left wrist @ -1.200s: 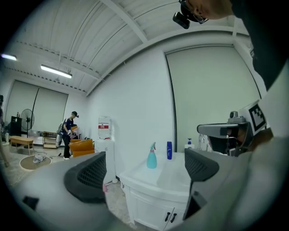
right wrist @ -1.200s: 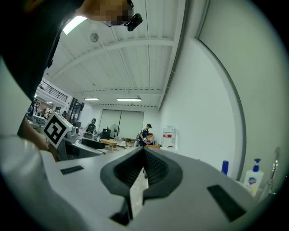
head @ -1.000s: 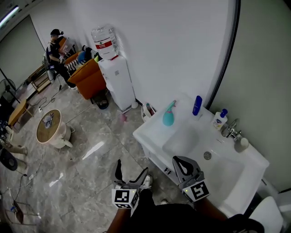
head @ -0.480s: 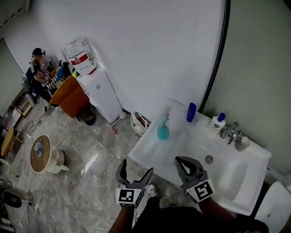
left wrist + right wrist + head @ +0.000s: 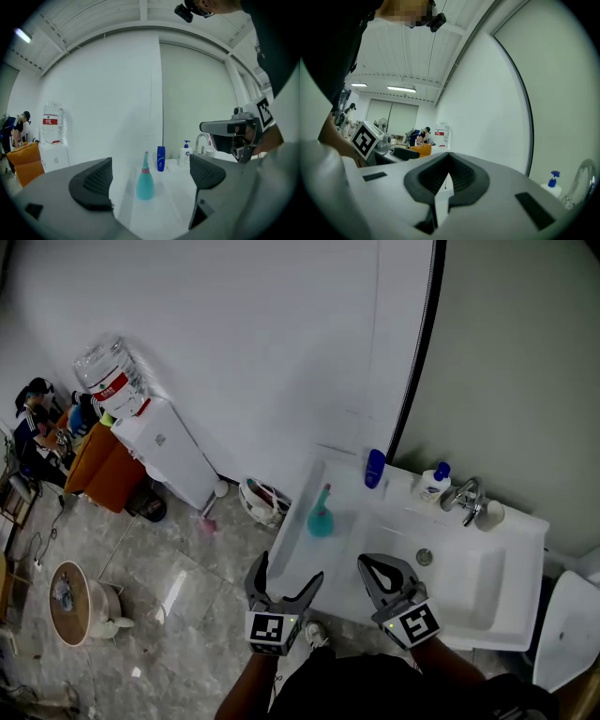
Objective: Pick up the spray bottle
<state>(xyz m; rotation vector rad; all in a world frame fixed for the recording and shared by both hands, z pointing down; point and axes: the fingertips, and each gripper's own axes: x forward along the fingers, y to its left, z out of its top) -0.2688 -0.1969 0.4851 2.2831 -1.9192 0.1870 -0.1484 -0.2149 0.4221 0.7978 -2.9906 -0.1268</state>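
Note:
The teal spray bottle (image 5: 321, 516), with a pink collar and thin nozzle, stands upright on the left end of the white sink counter (image 5: 309, 563). My left gripper (image 5: 287, 574) hangs in front of the counter's near edge, short of the bottle, open and holding nothing. In the left gripper view the bottle (image 5: 145, 184) shows between the two wide-spread jaws, some way ahead. My right gripper (image 5: 382, 570) is over the counter's front edge, right of the bottle, with its jaws shut together (image 5: 448, 177) on nothing.
At the back of the counter stand a blue bottle (image 5: 375, 468) and a white pump bottle (image 5: 432, 484), next to the faucet (image 5: 466, 499). The basin drain (image 5: 424, 558) lies just beyond my right gripper. A water dispenser (image 5: 165, 452) stands left along the wall.
Both grippers have moved toward the sink, and the view has swung so the counter and bottle lie straight ahead. The left jaws stay wide open and the right stay shut.

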